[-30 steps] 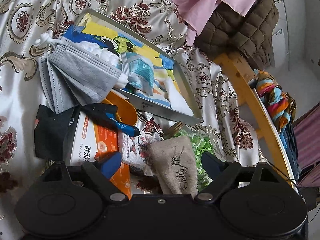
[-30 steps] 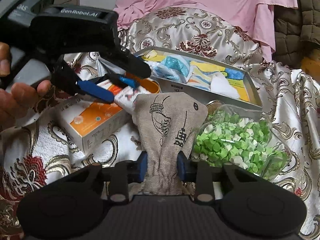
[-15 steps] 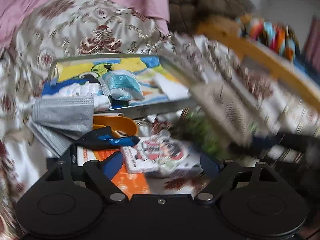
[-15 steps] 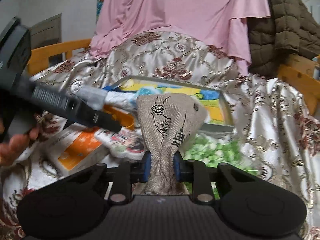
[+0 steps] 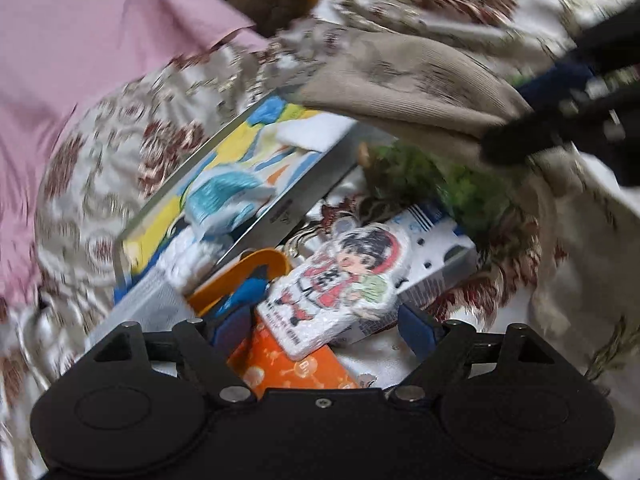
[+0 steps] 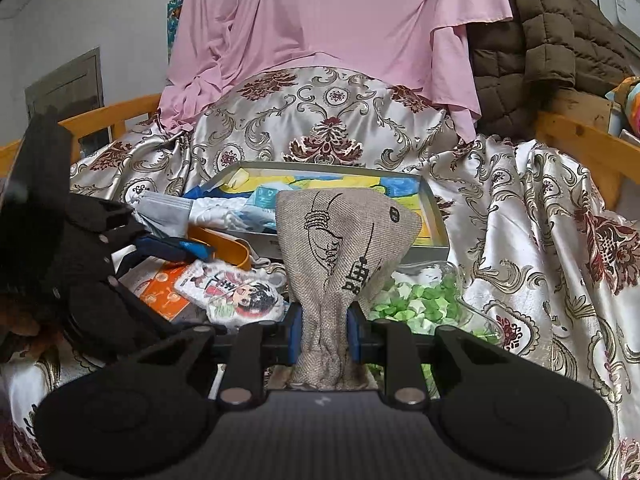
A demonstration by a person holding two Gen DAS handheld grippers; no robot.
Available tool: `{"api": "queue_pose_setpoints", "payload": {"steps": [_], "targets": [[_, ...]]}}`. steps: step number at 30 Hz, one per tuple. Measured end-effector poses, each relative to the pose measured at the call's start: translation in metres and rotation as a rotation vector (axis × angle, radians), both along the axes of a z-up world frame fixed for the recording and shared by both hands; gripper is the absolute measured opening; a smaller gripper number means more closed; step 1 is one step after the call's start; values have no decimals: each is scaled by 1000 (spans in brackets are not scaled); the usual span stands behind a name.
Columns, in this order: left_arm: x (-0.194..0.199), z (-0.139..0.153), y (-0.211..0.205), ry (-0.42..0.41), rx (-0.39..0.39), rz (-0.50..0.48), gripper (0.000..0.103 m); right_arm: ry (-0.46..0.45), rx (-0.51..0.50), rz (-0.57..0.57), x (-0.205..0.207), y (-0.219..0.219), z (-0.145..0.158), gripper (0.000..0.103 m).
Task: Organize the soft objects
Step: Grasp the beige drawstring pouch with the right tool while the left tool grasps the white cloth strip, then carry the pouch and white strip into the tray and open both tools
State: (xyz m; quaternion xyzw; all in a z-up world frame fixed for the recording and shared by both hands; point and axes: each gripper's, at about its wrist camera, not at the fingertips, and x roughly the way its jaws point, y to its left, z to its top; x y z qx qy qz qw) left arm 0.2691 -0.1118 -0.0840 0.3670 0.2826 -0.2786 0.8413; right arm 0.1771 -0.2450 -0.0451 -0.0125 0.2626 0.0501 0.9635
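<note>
Between the blue pads of the right gripper (image 6: 323, 330) a small burlap pouch (image 6: 344, 248) printed with black ink drawings is pinched at its gathered neck, its wider body standing up and lifted clear of the clutter. Just behind it lies a shallow metal tray (image 6: 434, 210) with a bright yellow and blue lining, already holding a blue and white packet and other soft pieces. Right of the pouch sits a clear bag of green and white paper stars (image 6: 416, 296). To the left, the left gripper (image 5: 322, 326) hovers low over a padded cartoon-figure charm (image 5: 340, 288) lying on an orange box (image 5: 288, 364); its jaws stand wide and are closing slowly, pads not touching the charm. A patterned satin cloth (image 6: 540, 220) covers the whole surface. The step appears to be carrying the pouch to the tray; next, it likely needs moving forward over the rim and releasing, while the left closes on the charm.
</note>
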Motion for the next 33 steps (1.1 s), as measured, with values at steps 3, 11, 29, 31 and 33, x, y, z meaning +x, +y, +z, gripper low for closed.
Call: {"api": "queue_pose_setpoints", "payload": {"steps": [3,11,29,31,33], "targets": [[-3,-5,-6,-35,50,-38,81,3,6,4,1,-1,0,25],[-6,-5,-7,-57,77,-80,62,7,15,14,1,-3,-2,25],[-10,18,-1,-109,-124,-50,25,-2,33,7,1,-4,-3,26],[-10,18,0,-123,-127,-47,24,-9,34,2,1,-4,-4,26],[-10,18,-1,-123,-129,-46,24,-13,40,-6,1,-5,-4,26]]}}
